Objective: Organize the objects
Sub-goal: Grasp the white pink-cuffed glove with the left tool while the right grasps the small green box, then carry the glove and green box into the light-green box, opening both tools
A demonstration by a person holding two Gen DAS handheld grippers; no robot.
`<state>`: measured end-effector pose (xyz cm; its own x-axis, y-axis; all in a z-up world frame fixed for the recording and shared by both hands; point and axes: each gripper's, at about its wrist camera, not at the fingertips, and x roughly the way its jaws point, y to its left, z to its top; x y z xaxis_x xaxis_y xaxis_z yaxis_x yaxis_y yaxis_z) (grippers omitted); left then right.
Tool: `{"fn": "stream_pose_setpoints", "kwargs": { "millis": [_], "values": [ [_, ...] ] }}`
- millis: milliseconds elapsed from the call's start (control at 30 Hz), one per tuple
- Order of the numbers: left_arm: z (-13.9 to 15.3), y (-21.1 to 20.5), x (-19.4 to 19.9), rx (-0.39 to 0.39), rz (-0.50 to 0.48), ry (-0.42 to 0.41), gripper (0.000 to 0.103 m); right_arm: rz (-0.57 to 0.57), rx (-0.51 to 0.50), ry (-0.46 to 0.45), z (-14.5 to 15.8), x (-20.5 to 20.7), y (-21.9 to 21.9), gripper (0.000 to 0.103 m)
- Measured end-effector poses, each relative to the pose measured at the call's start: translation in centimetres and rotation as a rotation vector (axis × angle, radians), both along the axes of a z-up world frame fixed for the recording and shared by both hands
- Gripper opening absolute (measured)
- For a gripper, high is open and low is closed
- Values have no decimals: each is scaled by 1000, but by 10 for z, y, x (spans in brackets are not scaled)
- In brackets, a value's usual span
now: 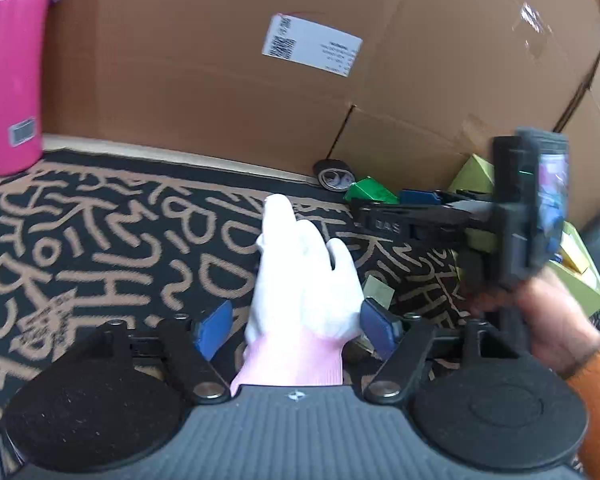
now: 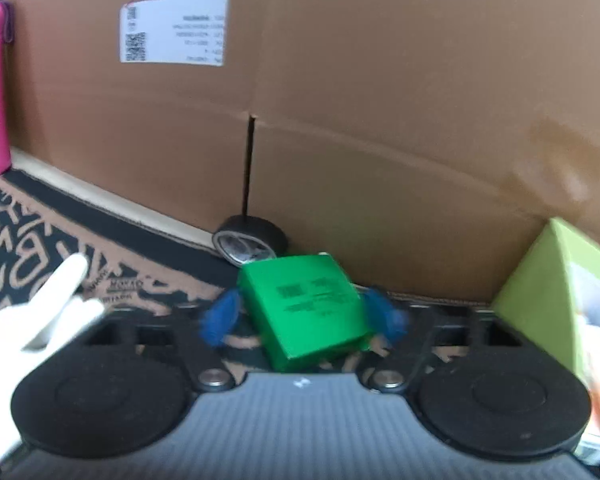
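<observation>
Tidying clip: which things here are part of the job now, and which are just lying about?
In play: green box between right tool fingers; white glove between open left tool fingers.
Lying about: pink bottle, tape roll, yellow-green box, cardboard box.

We note a black-and-tan patterned rug (image 1: 120, 232); on it lie a white glove (image 1: 304, 292), a black tape roll (image 2: 252, 242) and a pink bottle (image 1: 12, 68), against a cardboard box (image 1: 220, 80).
</observation>
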<state>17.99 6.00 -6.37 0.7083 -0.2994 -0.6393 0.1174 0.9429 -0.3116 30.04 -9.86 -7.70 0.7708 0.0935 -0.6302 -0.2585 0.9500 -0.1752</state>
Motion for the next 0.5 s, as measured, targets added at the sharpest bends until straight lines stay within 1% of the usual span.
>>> {"fn": "stream_pose_setpoints", "kwargs": {
  "millis": [33, 67, 133, 200, 233, 300, 333, 367, 400, 433, 500],
  "values": [
    [-1, -2, 3, 8, 4, 5, 77, 17, 9, -6, 3, -9, -1, 35],
    [-2, -4, 7, 7, 0, 23, 77, 29, 16, -11, 6, -19, -3, 24],
    [-3, -10, 12, -5, -15, 42, 77, 45, 36, -13, 9, -37, -6, 18],
    [-3, -16, 11, 1, -39, 38, 77, 73, 60, -3, 11, -48, -9, 18],
    [-2, -18, 10, 23, -44, 29, 77, 83, 57, -5, 13, -50, -9, 20],
    [-1, -18, 7, 45, -46, 14, 77, 106, 45, -35, 18, -46, -7, 55],
    [-1, -16, 6, 43, -39, 14, 77, 93, 21, -50, 19, -40, -7, 90],
    [-1, -14, 5, 44, -30, 20, 77, 69, -14, -58, 18, -31, -4, 93],
    [0, -11, 3, 48, -25, 29, 77, 50, -46, -55, 16, -21, 1, 92],
    [1, -8, 2, 47, -25, 36, 77, 33, -62, -34, 12, -9, 3, 92],
    [2, -1, -3, 41, -21, 52, 77, 18, -30, 35, 4, 13, 3, 94]
  ]
}}
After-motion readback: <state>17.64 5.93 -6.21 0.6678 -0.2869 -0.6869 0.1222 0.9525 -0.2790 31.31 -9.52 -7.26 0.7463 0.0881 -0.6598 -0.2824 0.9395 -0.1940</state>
